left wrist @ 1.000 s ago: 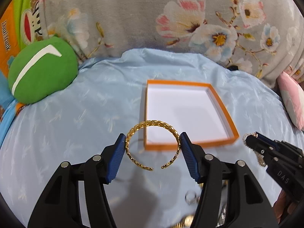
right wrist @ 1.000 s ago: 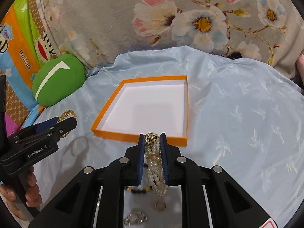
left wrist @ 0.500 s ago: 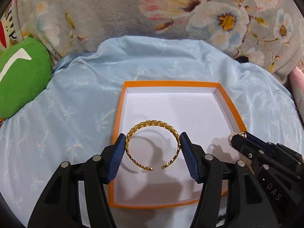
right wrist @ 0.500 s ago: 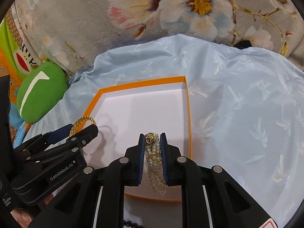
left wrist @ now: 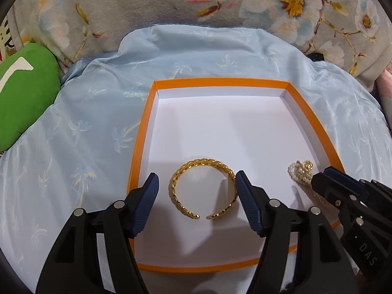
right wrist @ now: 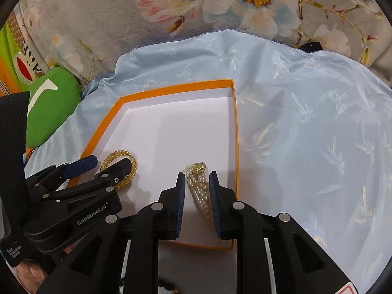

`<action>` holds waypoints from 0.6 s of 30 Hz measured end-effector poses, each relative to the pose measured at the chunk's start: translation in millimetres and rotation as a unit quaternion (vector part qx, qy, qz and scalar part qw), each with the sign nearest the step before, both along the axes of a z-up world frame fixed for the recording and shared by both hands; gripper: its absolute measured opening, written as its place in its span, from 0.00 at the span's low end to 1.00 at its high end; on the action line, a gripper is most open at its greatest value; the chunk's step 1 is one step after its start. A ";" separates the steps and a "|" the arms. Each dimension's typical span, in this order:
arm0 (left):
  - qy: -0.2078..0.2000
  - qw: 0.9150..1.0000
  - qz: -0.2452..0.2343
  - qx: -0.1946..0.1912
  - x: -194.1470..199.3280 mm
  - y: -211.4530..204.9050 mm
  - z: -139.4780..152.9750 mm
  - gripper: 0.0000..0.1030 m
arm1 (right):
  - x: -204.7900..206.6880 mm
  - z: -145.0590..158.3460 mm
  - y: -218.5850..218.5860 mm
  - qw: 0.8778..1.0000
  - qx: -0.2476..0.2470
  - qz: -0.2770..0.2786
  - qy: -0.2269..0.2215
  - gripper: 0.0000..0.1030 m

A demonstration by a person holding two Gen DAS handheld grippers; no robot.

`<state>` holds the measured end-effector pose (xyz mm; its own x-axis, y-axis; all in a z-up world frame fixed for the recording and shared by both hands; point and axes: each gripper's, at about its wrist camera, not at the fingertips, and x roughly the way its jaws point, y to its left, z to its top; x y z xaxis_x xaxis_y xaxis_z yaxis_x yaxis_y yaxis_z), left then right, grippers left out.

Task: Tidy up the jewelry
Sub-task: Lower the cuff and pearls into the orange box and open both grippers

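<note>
A plush grey blanket (left wrist: 152, 2) printed with large pale flowers fills the top of both views. Below it spreads a glossy light-blue satin sheet (left wrist: 80, 132) woven with small palm motifs, softly creased. At the left edge sits a rounded green cushion (left wrist: 22, 93) with a white stripe. In the middle lies a shallow rectangular cardboard box (left wrist: 144, 127) with an orange rim and smooth white floor.

The left gripper (left wrist: 197, 191) has its ribbed blue fingers (left wrist: 147, 203) spread apart around a gold cuff bracelet (left wrist: 203, 191), an open C of braided links lying on the box floor at lower centre; the right pad looks just against it, the left stands clear. The right gripper (right wrist: 195, 183) has its fingers parted on either side of a multi-strand pearl bracelet (right wrist: 199, 191) with a gold floral clasp, lying in the box's lower right area.
</note>
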<state>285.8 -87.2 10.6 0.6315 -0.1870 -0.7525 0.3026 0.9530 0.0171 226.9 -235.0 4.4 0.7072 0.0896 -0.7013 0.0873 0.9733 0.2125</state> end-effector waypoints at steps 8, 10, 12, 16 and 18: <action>-0.006 1.000 -0.013 0.011 -15.1 4.0 1.0 0.62 | -27.9 -1.5 13.7 1.000 -0.018 0.000 0.005 0.17; -0.006 1.000 -0.012 0.010 -17.3 7.0 0.9 0.62 | -32.3 -0.7 18.5 1.000 -0.018 0.004 0.006 0.17; -0.003 1.000 -0.010 0.008 -19.0 9.9 1.4 0.62 | -34.6 -0.2 21.3 1.000 -0.019 0.007 0.005 0.18; -0.006 1.000 -0.007 0.001 -29.8 16.9 10.2 0.64 | -46.6 13.1 19.1 1.000 -0.022 -0.003 -0.017 0.18; -0.024 1.000 -0.006 -0.003 -41.7 24.0 20.7 0.71 | -58.4 21.9 16.1 0.999 -0.020 -0.006 -0.028 0.19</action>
